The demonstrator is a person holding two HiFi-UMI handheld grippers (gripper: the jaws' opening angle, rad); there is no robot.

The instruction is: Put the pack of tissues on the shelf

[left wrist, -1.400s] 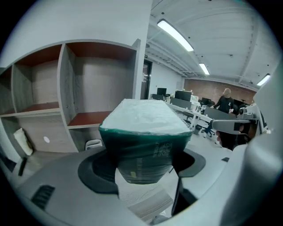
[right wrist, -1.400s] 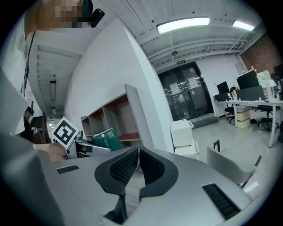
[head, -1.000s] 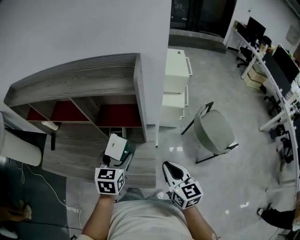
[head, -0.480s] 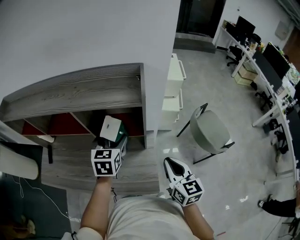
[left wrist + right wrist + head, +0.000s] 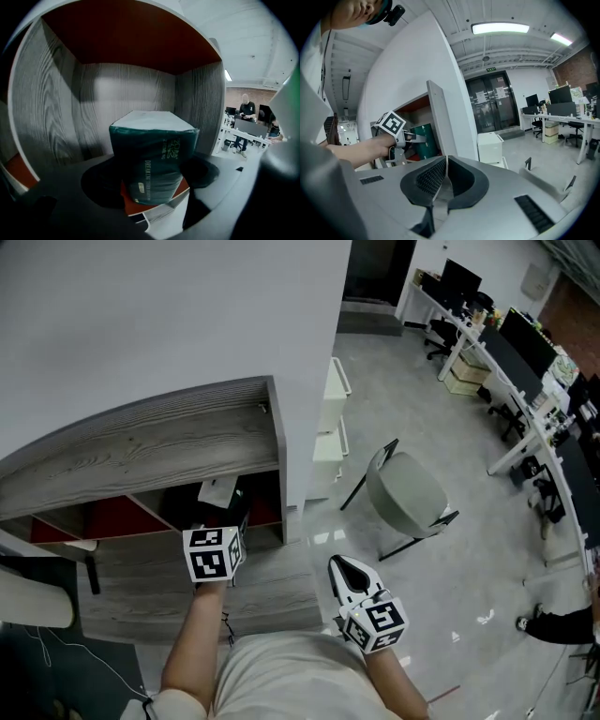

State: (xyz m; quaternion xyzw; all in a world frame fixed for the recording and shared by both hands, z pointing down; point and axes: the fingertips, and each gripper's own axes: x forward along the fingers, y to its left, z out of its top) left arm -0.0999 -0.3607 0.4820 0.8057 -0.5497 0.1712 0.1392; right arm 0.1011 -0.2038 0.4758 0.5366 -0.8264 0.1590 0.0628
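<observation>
A grey shell chair [image 5: 408, 498] on black legs is standing on the glossy pale floor [image 5: 469, 568], well apart from a white drawer cabinet [image 5: 330, 427] that is sitting just beside the end of the white wall [image 5: 141, 315]. Desks [image 5: 514, 432] carrying dark monitors [image 5: 525, 334] are running along the far right. In the left gripper view a person in dark clothes [image 5: 245, 111] is standing among desks; in the right gripper view a ceiling strip light [image 5: 501, 28] is glowing above dark glass doors [image 5: 497, 110]
</observation>
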